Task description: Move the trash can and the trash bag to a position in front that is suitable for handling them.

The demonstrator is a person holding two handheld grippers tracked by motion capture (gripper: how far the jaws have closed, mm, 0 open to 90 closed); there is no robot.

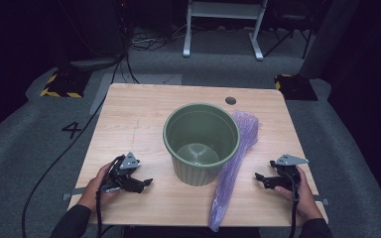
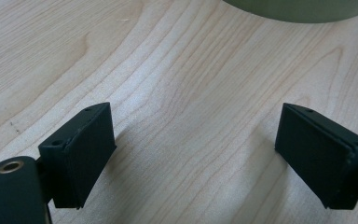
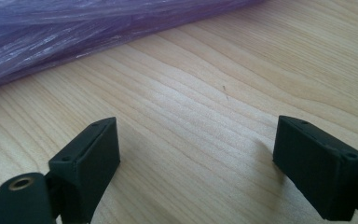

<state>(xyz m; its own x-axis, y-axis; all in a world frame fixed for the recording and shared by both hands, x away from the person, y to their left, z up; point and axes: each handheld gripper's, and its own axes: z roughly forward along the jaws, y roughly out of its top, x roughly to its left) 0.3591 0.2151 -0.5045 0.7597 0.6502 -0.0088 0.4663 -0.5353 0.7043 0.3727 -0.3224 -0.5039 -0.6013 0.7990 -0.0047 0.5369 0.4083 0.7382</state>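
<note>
A green ribbed bucket (image 1: 201, 143) stands empty in the middle of the wooden table (image 1: 129, 114); its base edge (image 2: 303, 10) shows at the top of the left gripper view. A long, bunched purple plastic bag (image 1: 234, 166) lies along the bucket's right side down to the table's front edge, and it crosses the top of the right gripper view (image 3: 74, 32). My left gripper (image 1: 146, 183) rests on the table left of the bucket, open, with bare wood between its jaws (image 2: 196, 154). On the right, my right gripper (image 1: 259, 179) points toward the bag, open and holding nothing (image 3: 198, 158).
A round cable hole (image 1: 230, 100) sits near the table's far edge. Grey carpet surrounds the table, with a white frame's legs (image 1: 223, 29) behind it and yellow-black striped blocks (image 1: 62, 84) on the floor. A cable (image 1: 54, 163) runs along the floor at left.
</note>
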